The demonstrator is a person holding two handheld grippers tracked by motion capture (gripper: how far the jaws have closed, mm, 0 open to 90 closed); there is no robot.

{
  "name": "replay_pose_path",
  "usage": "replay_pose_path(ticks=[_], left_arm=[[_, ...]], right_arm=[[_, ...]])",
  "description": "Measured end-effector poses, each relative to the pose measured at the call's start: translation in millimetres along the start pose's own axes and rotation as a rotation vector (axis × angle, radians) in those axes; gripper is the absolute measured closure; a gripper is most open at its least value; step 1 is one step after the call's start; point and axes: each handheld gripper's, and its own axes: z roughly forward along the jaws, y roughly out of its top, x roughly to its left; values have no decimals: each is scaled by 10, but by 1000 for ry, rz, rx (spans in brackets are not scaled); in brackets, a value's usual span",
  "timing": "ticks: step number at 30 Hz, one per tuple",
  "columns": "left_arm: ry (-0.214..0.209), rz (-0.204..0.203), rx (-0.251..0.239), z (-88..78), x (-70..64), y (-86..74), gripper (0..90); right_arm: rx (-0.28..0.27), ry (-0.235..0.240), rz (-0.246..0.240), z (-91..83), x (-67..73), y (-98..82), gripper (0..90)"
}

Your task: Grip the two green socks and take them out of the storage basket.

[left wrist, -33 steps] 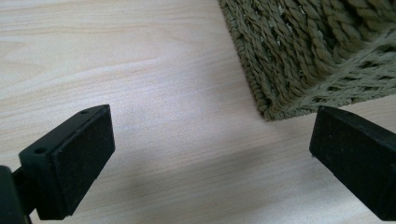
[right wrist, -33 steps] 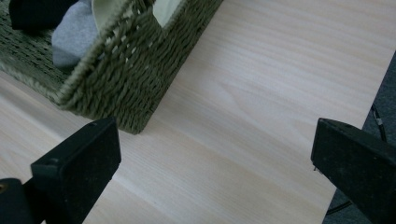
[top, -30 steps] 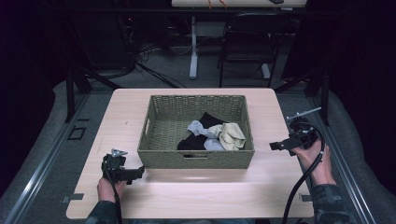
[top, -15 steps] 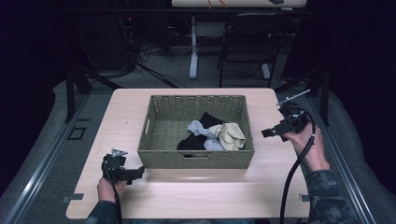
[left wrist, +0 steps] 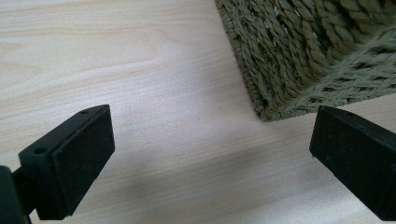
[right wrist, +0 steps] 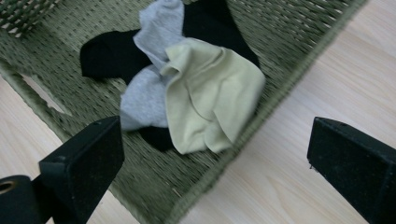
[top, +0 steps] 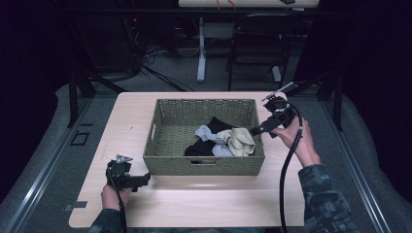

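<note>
L gripper (top: 141, 180) low, jaws wide, R gripper (top: 256, 130) raised, jaws wide

The high view looks forward and down over the whole table (top: 121, 121). Both gripper views sit close, sharing the woven basket (top: 204, 167) with it.

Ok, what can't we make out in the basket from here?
- Black cloth: right gripper view, partly buried under the grey cloth and yellow cloth.
- Basket: left gripper view, cut off by the frame edge, one corner shown.
- Cloth count: high view, pile too small to separate.
</note>
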Motion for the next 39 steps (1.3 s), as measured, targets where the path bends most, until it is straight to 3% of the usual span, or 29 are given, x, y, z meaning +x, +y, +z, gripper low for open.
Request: replay_pose_path(ticks=[11, 16, 26, 30, 39], left_arm=[[-3, 5, 2, -2, -4, 4, 0], [-7, 4, 3, 3, -5, 3, 0], [-12, 6, 6, 11, -17, 6, 0], [-14, 6, 5, 12, -19, 7, 0], [-18, 4, 0, 14, -15, 9, 0]], right_arm=[[28, 39, -28, 258, 175, 273, 46], [66, 48, -39, 442, 237, 405, 79], [121, 66, -23, 714, 225, 504, 156], [158, 63, -13, 820, 216, 565, 239], [213, 52, -3, 1009, 242, 635, 281]])
